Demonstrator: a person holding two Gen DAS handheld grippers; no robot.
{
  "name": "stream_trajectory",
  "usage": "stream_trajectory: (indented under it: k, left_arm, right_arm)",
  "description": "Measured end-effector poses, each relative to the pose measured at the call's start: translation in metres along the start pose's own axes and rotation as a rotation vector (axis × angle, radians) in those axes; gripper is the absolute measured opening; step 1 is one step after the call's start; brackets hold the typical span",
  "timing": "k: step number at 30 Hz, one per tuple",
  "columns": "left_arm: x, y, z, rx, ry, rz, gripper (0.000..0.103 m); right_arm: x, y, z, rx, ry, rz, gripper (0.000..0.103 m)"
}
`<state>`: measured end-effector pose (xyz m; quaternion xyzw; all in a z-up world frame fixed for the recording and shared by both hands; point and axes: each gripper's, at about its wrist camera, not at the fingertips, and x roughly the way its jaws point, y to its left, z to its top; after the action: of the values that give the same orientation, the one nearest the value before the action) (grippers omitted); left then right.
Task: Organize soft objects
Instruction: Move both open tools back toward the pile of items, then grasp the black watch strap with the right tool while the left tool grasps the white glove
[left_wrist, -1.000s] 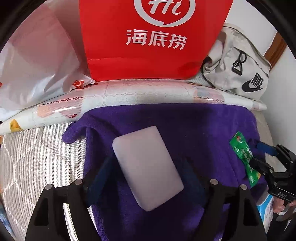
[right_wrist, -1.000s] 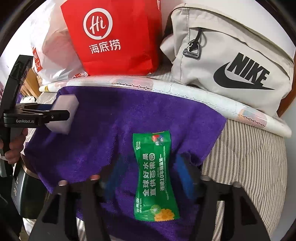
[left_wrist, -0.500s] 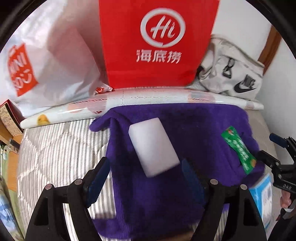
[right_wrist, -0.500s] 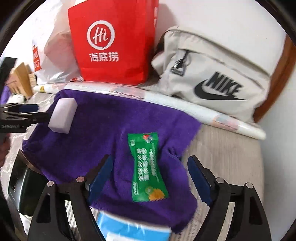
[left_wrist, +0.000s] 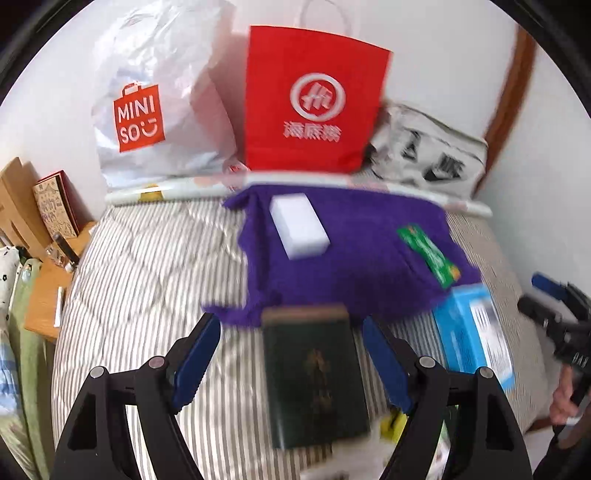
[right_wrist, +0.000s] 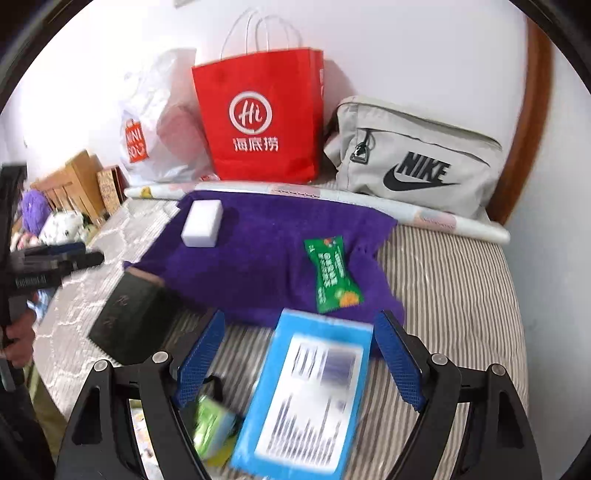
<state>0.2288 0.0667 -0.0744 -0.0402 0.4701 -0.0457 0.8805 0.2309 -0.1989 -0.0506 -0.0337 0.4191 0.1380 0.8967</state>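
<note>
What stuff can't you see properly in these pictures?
- Dark green book: left wrist view, its gold title is smeared by motion blur.
- Blue box: right wrist view, label print blurred; its bottom end is cut off by the edge.
- Yellow-green thing: right wrist view, blurred and half hidden behind the right tongs and the box.
- Red bag: its inside is hidden by its wall.

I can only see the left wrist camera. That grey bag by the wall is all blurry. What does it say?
Observer: The grey bag says NIKE, with a black swoosh under it.
Operator: Is there anything past the wooden stuff on the left?
Observer: Yes, a fluffy purple thing sits there.
Operator: What holds my gripper up?
Observer: A hand holds the left gripper by its handle, down at the edge of the right wrist view.
</note>
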Motion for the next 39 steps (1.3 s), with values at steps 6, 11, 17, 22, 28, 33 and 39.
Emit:
stream_trajectory:
  k: [6,11,17,22,28,33,39]
  left_arm:
    - [-0.013,-0.011,-0.050,-0.001,0.037,-0.050,0.078]
    - [-0.016,-0.016,-0.086,-0.007,0.042,-0.061,0.078]
    - [-0.015,-0.005,-0.118,-0.056,0.049,-0.033,0.078]
    - [-0.016,0.002,-0.133,-0.065,0.046,-0.027,0.078]
    - [-0.008,0.013,-0.142,-0.097,0.071,-0.053,0.078]
    - [-0.006,0.014,-0.146,-0.093,0.079,-0.065,0.078]
    - [-0.004,0.011,-0.149,-0.080,0.085,-0.068,0.078]
  right_arm:
    - [-0.032,0.009,-0.045,0.064,-0.011,0.069,0.083]
    - [-0.046,0.027,-0.077,0.034,-0.018,0.056,0.083]
    - [-0.045,0.061,-0.107,-0.044,-0.043,0.054,0.063]
    - [-0.023,0.084,-0.120,-0.121,0.017,0.026,0.045]
    - [-0.005,0.098,-0.131,-0.163,0.081,0.010,0.045]
    - [0.014,0.103,-0.133,-0.180,0.132,-0.036,0.034]
    - [-0.001,0.101,-0.132,-0.199,0.077,-0.051,0.022]
